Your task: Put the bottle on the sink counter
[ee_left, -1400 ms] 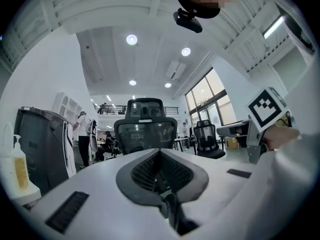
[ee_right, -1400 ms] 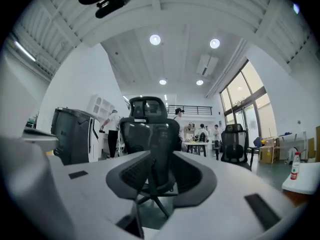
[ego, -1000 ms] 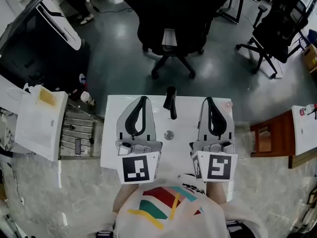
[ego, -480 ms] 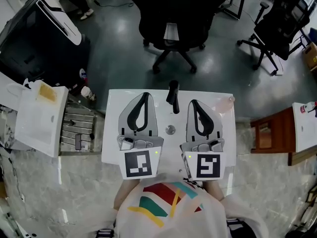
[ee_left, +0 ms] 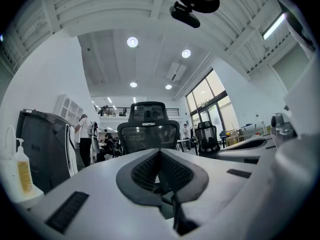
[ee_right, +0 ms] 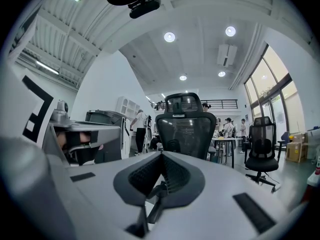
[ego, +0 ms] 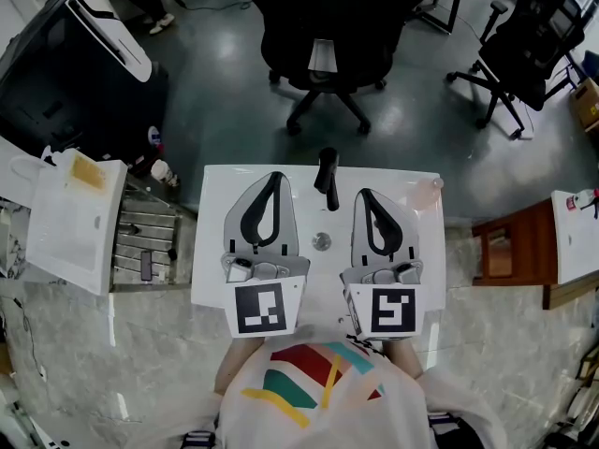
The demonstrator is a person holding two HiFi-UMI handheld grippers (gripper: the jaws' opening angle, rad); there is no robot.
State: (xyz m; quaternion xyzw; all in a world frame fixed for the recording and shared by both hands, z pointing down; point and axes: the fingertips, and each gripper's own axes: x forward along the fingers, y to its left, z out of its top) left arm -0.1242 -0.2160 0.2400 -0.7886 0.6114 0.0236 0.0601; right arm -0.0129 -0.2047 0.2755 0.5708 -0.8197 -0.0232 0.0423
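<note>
A white pump bottle with a yellow label stands left of the white sink counter, apart from it. It also shows at the far left edge as the bottle in the left gripper view. My left gripper hovers over the basin left of the drain, shut and empty. My right gripper is beside it on the drain's right, shut with nothing in it. Both point toward the black faucet. In the gripper views the left gripper and right gripper have their jaws meeting at the tip.
A black office chair stands just beyond the counter, another chair at far right. A black machine is at back left, a metal rack between bottle and counter. A small pinkish object sits on the counter's right corner. A brown stand is right.
The right gripper moved left toward the drain during the first half second, then stayed put. The left gripper barely shifted. Both stayed shut.
</note>
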